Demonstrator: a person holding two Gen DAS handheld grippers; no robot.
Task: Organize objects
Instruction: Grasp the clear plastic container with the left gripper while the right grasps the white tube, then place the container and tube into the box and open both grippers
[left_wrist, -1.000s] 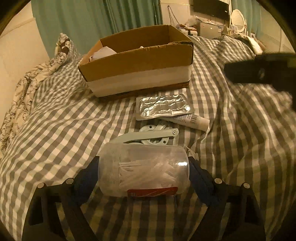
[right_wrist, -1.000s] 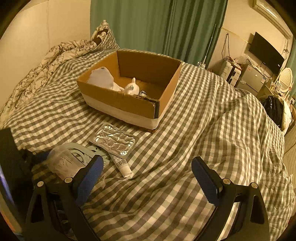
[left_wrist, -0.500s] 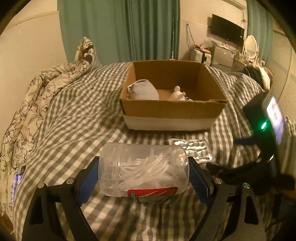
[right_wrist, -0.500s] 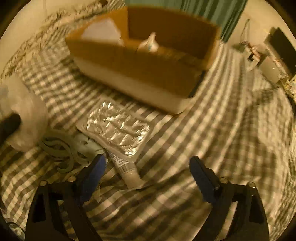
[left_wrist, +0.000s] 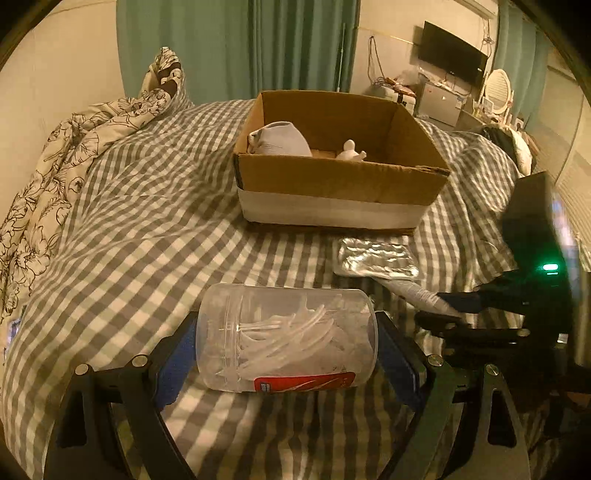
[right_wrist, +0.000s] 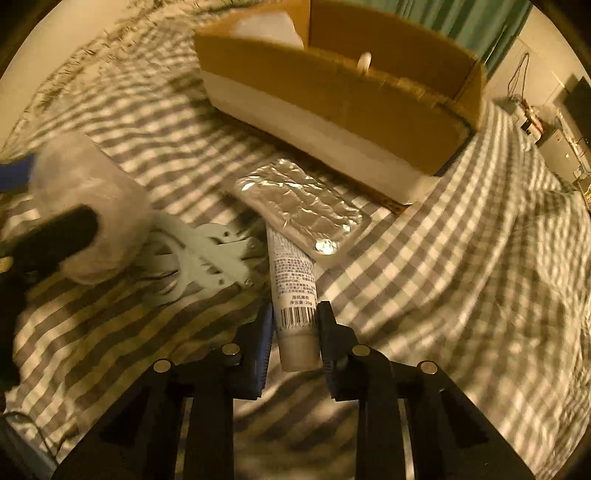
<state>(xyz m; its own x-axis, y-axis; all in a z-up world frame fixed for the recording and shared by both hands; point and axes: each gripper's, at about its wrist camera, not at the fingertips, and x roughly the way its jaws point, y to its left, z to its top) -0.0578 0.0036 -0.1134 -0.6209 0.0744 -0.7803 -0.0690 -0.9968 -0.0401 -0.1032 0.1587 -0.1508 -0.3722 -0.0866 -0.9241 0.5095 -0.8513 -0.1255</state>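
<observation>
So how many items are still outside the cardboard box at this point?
4. The clear jar is held in the left gripper, the white tube sits between the right gripper fingers, and the foil pack and pale scissors-like tool lie on the bedspread. Others may be hidden.

**Bed: surface contents**

Bed (left_wrist: 140, 236), grey-white checked cover. On it: cardboard box (left_wrist: 340, 184); foil blister pack (right_wrist: 303, 206) just before the box; white tube (right_wrist: 295, 280), its far end under the pack; pale scissors (right_wrist: 207, 254); floral quilt (left_wrist: 55, 162) at left edge.
</observation>
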